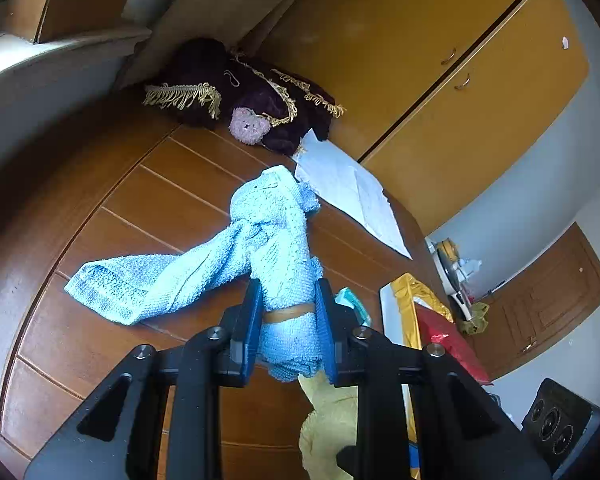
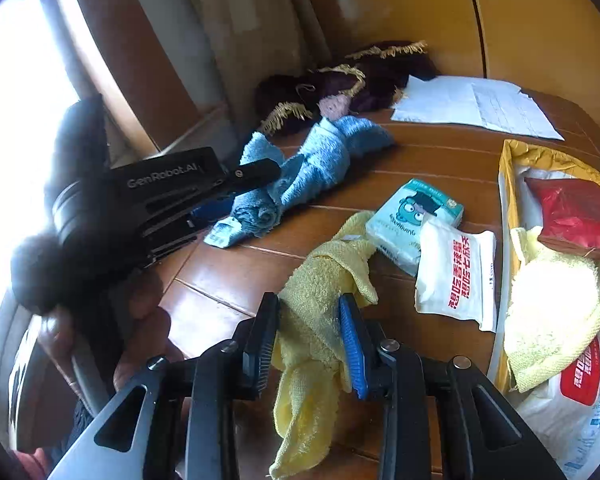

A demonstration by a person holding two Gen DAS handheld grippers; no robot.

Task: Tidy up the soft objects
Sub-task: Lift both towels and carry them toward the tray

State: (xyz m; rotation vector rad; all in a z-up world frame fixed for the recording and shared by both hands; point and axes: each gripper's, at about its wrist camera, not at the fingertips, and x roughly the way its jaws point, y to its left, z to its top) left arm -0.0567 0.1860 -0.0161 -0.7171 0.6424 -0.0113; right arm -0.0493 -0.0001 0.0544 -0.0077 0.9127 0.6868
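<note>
A light blue towel lies twisted on the wooden table, its rolled end bound by a rubber band. My left gripper is shut on that rolled end. In the right wrist view the same blue towel stretches toward the back, with the left gripper on its near roll. A yellow towel lies crumpled at the front, and my right gripper is shut on it. A second yellow cloth rests in the gold-lined box at the right.
A dark purple fringed cushion with a small pink plush sits at the table's back. White paper sheets lie beside it. A teal tissue pack and a white snack bag lie mid-table. A red bag is in the box.
</note>
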